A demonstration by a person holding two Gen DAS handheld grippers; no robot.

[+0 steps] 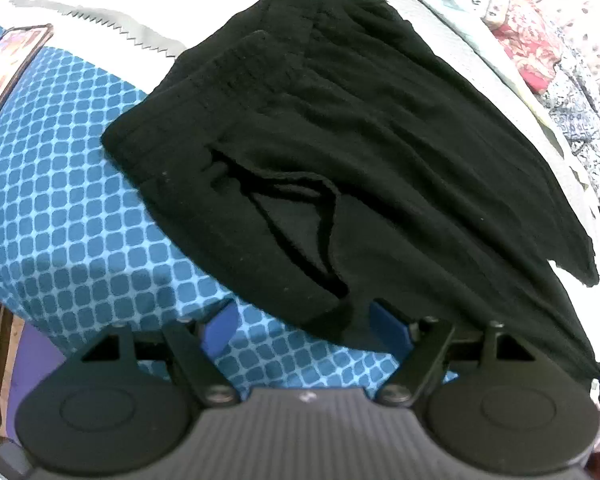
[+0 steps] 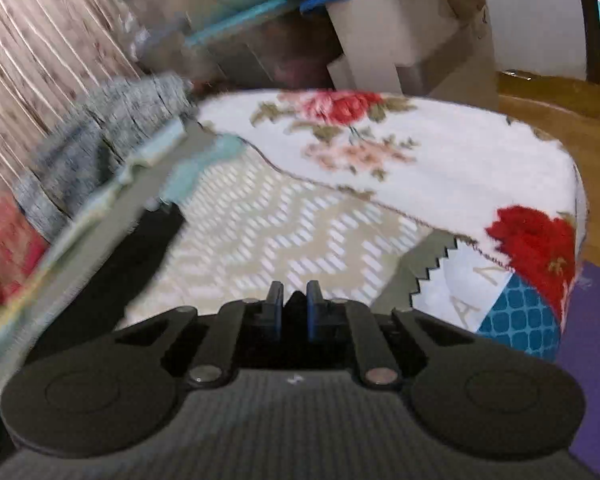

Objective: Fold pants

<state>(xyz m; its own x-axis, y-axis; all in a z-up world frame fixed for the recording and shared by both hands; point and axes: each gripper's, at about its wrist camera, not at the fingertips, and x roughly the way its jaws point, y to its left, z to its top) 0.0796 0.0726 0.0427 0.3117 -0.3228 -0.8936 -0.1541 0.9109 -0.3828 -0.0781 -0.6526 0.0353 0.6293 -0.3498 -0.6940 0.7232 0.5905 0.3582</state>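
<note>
The left gripper (image 1: 304, 320) stands wide, its blue pads apart and pressing on nothing, with the near hem of the black pants (image 1: 340, 152) lying just between and ahead of them. The right gripper (image 2: 294, 312) is drawn narrow, and a small dark tuft shows between its pads — likely a pinch of the pants' cloth, though the blur keeps that from being certain.

In the left wrist view the pants lie on the bed, spread from about 11 o'clock down to 4 o'clock, waistband toward 10 o'clock over the blue patterned cover (image 1: 72, 184), a pocket opening gaping near the middle. A phone (image 1: 12, 60) rests at 9 o'clock, well apart from the cloth. In the right wrist view a dark strip of the garment runs off toward 8 o'clock, beside the floral blanket (image 2: 420, 148) at 1 o'clock.

The fold looks partly made, I judge, with a further fold to come. To do it well, the left claw should close on both layers at the hem — not just the top one — and the two hands should lift level, keeping the edge taut so the pocket lining does not bunch.
</note>
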